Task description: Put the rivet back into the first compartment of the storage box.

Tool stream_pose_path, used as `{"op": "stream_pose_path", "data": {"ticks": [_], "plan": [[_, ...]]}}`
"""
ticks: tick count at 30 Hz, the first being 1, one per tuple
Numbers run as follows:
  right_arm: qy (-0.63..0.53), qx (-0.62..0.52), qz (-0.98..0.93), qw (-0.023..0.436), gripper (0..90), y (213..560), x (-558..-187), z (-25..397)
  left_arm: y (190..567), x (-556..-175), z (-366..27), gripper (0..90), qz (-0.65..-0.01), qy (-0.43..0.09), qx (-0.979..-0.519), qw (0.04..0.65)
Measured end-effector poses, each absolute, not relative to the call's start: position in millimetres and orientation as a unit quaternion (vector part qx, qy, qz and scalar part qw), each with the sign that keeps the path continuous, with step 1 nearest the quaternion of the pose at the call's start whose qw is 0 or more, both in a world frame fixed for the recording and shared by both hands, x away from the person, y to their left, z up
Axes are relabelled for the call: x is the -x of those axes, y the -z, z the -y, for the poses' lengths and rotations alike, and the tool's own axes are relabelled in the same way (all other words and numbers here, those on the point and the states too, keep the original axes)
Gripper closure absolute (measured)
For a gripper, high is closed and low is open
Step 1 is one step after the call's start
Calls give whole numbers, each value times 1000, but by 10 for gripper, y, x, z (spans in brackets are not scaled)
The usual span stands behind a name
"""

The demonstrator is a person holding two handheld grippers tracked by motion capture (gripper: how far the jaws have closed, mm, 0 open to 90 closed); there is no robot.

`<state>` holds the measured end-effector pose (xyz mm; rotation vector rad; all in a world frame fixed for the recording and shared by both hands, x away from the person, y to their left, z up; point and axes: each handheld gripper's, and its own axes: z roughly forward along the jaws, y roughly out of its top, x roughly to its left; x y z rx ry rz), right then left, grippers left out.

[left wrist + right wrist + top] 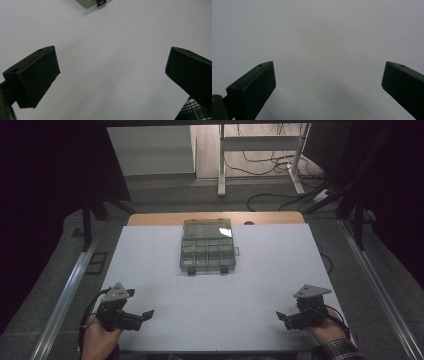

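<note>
White surface (165,270) carries a closed organizer box (207,246) at its far middle, well apart from the left gripper (145,314) and right gripper (281,316), both gaping empty near the person, so reaching forward seems next.

High view: dim overall, dark curtains at both sides nearly black; the far floor is the brightest zone. Counter (210,295) evenly lit, pale grey, soft and slightly grainy. Small white glare patch on the clear lid of the compartment box (207,245) (light from above). Left gripper view: the left tool (110,75) is blurred at its jaw edges, with a faint soft shadow across the surface between them. Right gripper view: the right tool (329,85) looks the same, with a diffuse darker patch low centre; corners darken slightly.
</note>
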<state>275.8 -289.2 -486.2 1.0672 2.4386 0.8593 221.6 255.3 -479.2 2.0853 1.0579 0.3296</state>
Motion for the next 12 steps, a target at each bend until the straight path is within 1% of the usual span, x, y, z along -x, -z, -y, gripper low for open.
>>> {"op": "stream_pose_path", "data": {"ticks": [3, 7, 12], "plan": [[-302, -375, -859, 172, 0, 4860, -2756, 2889, 4812, -2184, -2607, 0, -428, -129, -814, 370], [-299, -374, -860, 173, 0, 4861, -2752, 2884, 4806, -2155, -2662, 0, -442, -133, -806, 371], [-298, -375, -861, 171, 0, 4869, -2757, 2892, 4807, -2167, -2657, 0, -445, -131, -806, 367]]}}
